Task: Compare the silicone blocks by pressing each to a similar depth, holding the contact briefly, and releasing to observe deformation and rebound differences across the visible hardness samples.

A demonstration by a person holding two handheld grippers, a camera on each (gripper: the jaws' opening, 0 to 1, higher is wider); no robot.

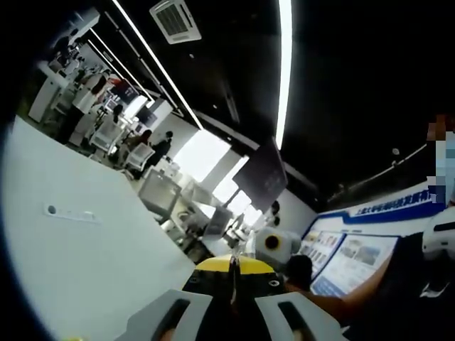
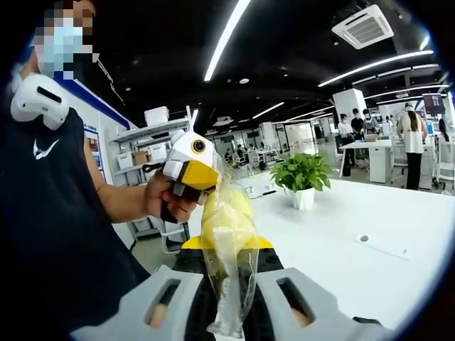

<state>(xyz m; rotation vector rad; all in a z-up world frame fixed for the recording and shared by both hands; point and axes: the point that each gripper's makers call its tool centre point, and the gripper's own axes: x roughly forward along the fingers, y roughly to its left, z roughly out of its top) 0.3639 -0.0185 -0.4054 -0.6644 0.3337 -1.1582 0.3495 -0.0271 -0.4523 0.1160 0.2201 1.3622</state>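
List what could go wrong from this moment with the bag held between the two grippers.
1. The clear plastic bag with something yellow inside is pinched between the right gripper and the left gripper; pulling them apart could tear the thin film.
2. It hangs above the white table, so a slip would likely drop it.
3. The potted plant stands on the table beyond the bag; a wide swing might knock it.

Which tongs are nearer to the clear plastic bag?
Right. The clear plastic bag stands between the right tongs' jaws; the left tongs sit by its upper end, contact unclear.
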